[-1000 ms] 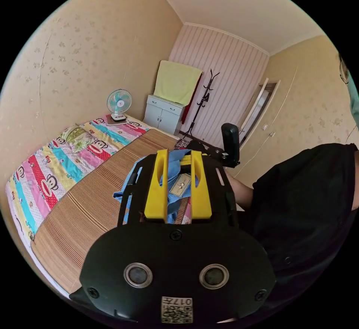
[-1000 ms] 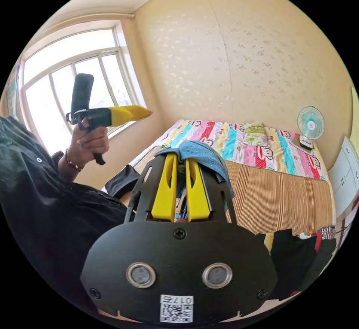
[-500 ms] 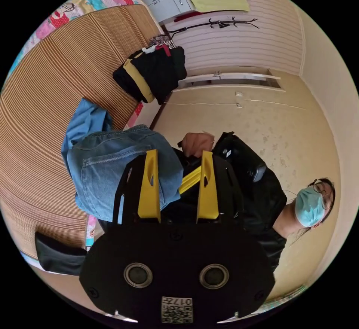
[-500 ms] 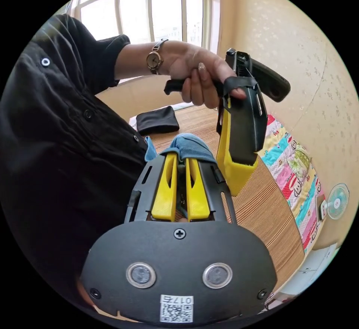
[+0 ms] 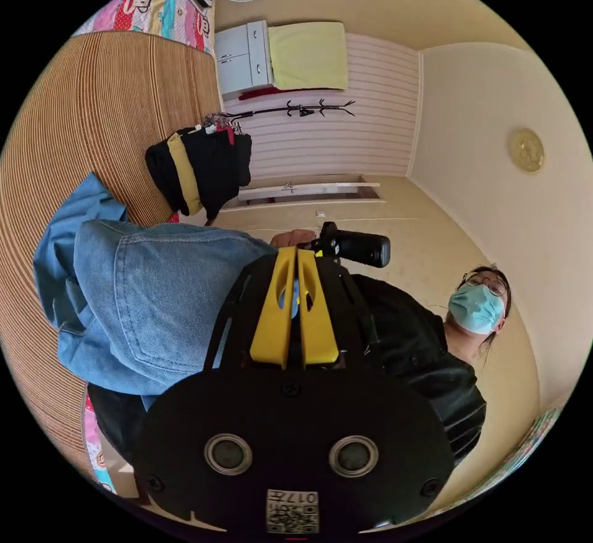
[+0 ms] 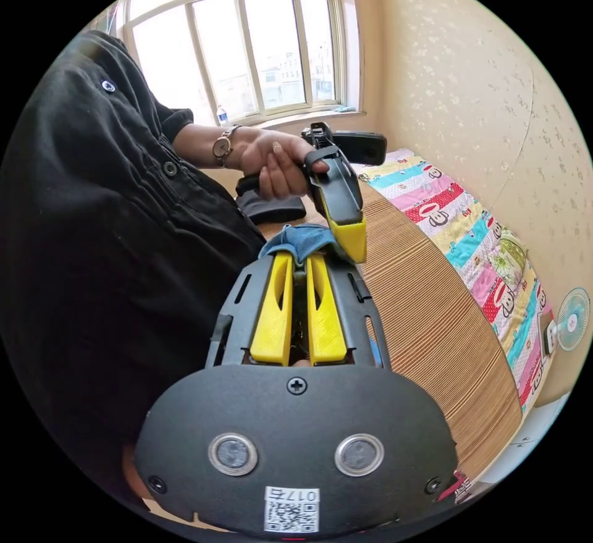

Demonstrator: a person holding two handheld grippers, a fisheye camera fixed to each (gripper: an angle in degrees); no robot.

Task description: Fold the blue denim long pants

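The blue denim pants (image 5: 142, 296) hang bunched over the striped bamboo mat (image 5: 92, 104), a back pocket facing the left gripper view. My left gripper (image 5: 295, 257) is shut on a fold of the denim, and blue cloth shows between its yellow jaws. My right gripper (image 6: 298, 257) is shut on the pants (image 6: 299, 239) too, with the cloth draped over its tips. In the right gripper view a hand (image 6: 272, 160) holds the left gripper (image 6: 352, 246), which meets the denim just beside the right jaws. The right gripper's black handle (image 5: 355, 248) shows beyond the left jaws.
A pile of black clothes (image 5: 204, 166) lies at the mat's edge and a folded black cloth (image 6: 272, 206) near the window side. A colourful cartoon sheet (image 6: 469, 222), a small fan (image 6: 571, 320) and a white cabinet (image 5: 244, 55) lie beyond. The person in black stands close.
Half a second ago the left jaws stood open beside the pants; now they are shut on the denim, right next to the right gripper. Both views have rolled with the hands.
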